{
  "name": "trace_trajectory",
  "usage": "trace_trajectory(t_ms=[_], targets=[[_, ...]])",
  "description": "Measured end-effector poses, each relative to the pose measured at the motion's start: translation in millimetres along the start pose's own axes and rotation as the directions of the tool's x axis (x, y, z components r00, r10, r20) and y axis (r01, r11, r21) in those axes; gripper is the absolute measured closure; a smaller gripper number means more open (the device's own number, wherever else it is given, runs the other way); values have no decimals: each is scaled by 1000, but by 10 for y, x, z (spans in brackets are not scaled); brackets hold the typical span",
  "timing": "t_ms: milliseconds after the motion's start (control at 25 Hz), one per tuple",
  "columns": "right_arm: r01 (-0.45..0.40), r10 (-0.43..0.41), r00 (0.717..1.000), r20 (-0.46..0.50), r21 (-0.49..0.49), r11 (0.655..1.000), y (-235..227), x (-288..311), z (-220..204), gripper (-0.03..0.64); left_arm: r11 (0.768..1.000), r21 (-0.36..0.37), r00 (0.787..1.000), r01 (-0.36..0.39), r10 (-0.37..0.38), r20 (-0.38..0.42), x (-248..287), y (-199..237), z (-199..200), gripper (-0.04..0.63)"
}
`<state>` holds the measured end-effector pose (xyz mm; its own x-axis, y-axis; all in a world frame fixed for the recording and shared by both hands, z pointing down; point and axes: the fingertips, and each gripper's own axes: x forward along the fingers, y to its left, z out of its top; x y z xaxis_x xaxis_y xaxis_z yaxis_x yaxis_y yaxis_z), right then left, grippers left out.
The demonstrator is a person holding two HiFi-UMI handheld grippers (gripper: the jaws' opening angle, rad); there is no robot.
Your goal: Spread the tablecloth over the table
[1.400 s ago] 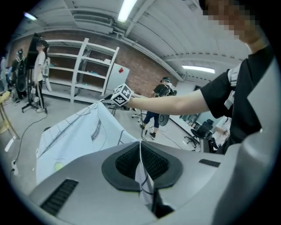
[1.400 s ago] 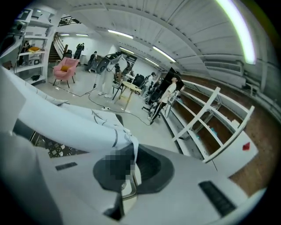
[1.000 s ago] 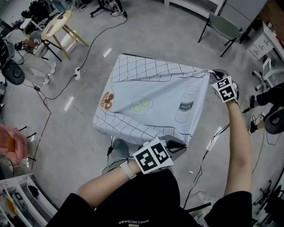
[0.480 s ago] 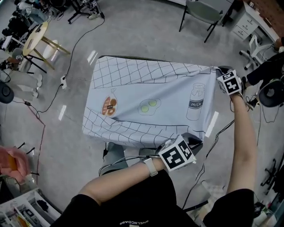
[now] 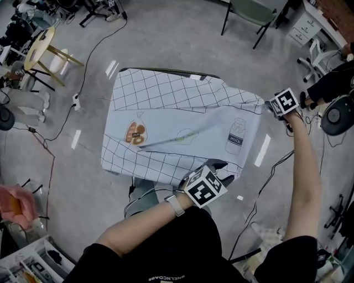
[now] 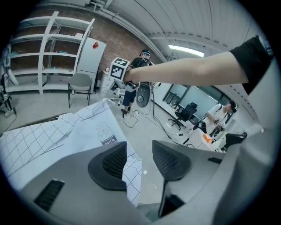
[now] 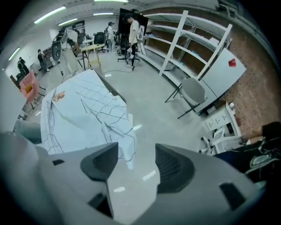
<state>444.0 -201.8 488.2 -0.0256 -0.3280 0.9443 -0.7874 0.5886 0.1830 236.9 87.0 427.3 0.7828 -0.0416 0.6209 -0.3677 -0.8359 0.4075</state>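
The pale blue tablecloth [image 5: 177, 127], with a black grid border and printed bread, egg and milk pictures, lies draped over the table with a long fold across its middle. My left gripper [image 5: 217, 164] is at the cloth's near right corner. Its jaws are opening, and the corner [image 6: 131, 169] hangs loose by the left pad [image 6: 109, 165], unpressed. My right gripper [image 5: 269, 105] is at the far right corner, jaws opening too. That corner [image 7: 127, 147] droops free beside its left pad [image 7: 101, 160], and bare floor shows through the gap.
A green chair [image 5: 249, 11] stands beyond the table, a round wooden stool [image 5: 44, 47] at far left. Cables [image 5: 83, 94] trail over the grey floor. White drawers [image 5: 304, 22] and a seated person [image 5: 332, 83] are at the right. Shelving [image 7: 189, 39] lines the brick wall.
Both grippers were shut on the cloth's right corners and now stand apart from them. The corners have dropped loose. Both hands moved lower and inward, and the cloth has slackened.
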Motion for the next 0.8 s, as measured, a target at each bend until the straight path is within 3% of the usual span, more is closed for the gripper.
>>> trace_trajectory(t_ms=[160, 400, 640, 800], targets=[[48, -47, 999, -14, 55, 997, -224, -116, -72, 357, 998, -34, 999, -52, 52, 8, -145, 214, -58, 407], [21, -36, 989, 140, 103, 994, -24, -144, 269, 357, 983, -47, 984, -178, 178, 4, -412, 559, -208, 407], [-103, 45, 955, 292, 189, 977, 444, -75, 652, 357, 949, -115, 956, -293, 295, -1, -822, 932, -473, 407], [-162, 72, 935, 348, 236, 958, 755, 16, 870, 357, 906, -154, 917, -394, 399, 4, -1220, 1291, -662, 407]])
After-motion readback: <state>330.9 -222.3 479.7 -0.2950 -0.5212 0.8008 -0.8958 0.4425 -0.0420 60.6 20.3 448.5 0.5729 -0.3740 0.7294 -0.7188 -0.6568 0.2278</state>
